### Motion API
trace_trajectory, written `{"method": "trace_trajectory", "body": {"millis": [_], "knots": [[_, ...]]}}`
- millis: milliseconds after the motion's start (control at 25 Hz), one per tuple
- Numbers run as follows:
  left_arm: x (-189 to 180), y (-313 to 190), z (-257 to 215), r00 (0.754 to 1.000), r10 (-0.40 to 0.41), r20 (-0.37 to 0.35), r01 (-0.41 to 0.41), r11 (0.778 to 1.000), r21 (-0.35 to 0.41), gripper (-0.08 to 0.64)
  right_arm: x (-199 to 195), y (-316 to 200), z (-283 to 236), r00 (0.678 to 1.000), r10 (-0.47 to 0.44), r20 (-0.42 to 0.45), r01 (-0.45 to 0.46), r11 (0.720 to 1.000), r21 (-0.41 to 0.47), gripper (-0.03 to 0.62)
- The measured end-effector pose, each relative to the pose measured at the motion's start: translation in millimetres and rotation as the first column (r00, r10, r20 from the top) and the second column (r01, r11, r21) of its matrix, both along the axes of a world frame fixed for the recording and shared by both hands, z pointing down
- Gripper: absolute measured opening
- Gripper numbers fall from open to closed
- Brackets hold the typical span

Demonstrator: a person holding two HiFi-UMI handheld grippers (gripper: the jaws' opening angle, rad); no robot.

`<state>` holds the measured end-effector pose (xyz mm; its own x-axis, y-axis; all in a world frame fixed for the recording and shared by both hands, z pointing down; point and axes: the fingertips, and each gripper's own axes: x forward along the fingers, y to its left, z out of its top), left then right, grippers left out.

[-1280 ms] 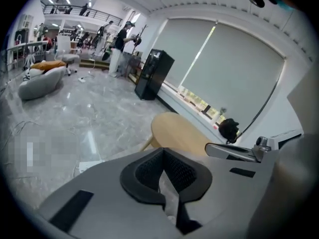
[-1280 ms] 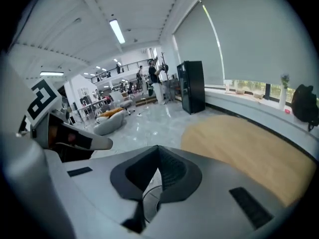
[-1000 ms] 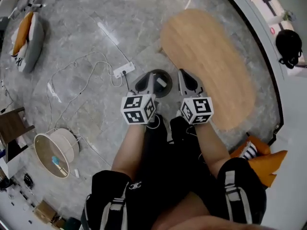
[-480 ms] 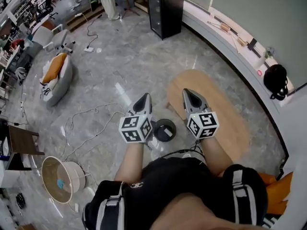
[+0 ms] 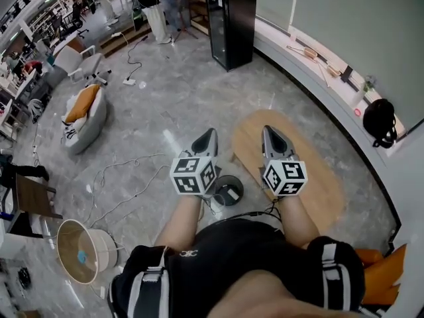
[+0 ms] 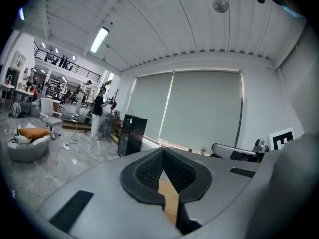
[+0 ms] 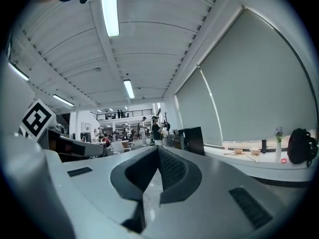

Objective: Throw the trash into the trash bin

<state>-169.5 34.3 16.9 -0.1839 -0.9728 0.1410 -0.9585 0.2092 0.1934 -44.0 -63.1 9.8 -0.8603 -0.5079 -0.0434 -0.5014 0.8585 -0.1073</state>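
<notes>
The person is holding both forearms out in front, side by side, with the left gripper and right gripper pointing roughly level, away from the body. The left one is hanging over the grey floor, and the right one over the near end of the oval wooden table. Both tongs are clenched, tips meeting, with nothing between them.

Only the head view is showing the dark round bin. It is sitting on the floor below and between the grippers, just beside the table, with a pale scrap inside.

The gripper views are looking higher, taking in the ceiling, the roller blinds and a distant balcony. The left gripper view is showing wood through the slit under its closed tips, and the right gripper view is catching a black bag on the ledge.
</notes>
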Motion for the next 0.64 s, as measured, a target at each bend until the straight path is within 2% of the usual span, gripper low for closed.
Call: {"method": "trace_trajectory", "body": {"millis": [280, 640], "knots": [[2.9, 1.1, 3.5, 1.0, -0.013, -0.013, 0.013, 1.0, -0.009, 0.012, 14.0, -9.7, 8.0, 1.0, 0.021, -0.007, -0.021, 0.999, -0.025, 0.011], [11.5, -1.0, 3.7, 1.0, -0.018, 0.0, 0.018, 1.0, 0.0, 0.012, 22.0, -6.1, 4.4, 1.0, 0.008, 0.003, -0.008, 1.0, 0.002, 0.011]]}}
